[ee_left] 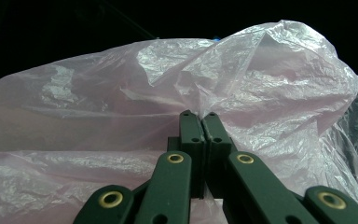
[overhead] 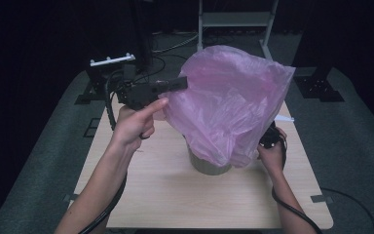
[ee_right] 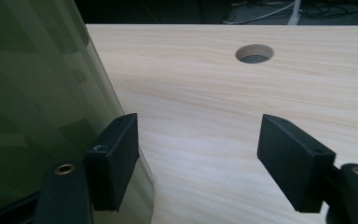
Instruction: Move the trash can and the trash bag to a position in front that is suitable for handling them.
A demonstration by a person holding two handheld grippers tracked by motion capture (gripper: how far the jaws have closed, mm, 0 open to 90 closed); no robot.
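Dark room all round, one pale wooden table (overhead: 141, 195) lit in the middle, and here we are over it. The left gripper (overhead: 175, 84) has its jaws pressed together, pinching a fold of the pink plastic bag (overhead: 229, 100); in the left gripper view the two tips (ee_left: 199, 122) meet right on the crinkled film (ee_left: 121, 93). That gripper holds the bag high, up and to the left of the grey bin (overhead: 208, 166), and the bag billows out above the bin's mouth, its lower folds draped over the rim.

The right gripper (overhead: 271, 138) sits low, just to the right of the bin, under the bag's hanging edge. Its jaws are spread wide, nothing between them (ee_right: 200, 154); the bin's translucent wall (ee_right: 37, 93) stands just beside one jaw, bare tabletop (ee_right: 205, 84) beyond, with a round cable hole (ee_right: 254, 53) farther off.

The job in hand looks like lining the bin. To do it well, I'd say keep the left pinch firm and lifted so the mouth stays open, and bring the open right gripper up to catch the loose hem on its side. Then spread the two apart and draw the hem down around the rim evenly. Pull gently: thin film like this tears or slips easily.
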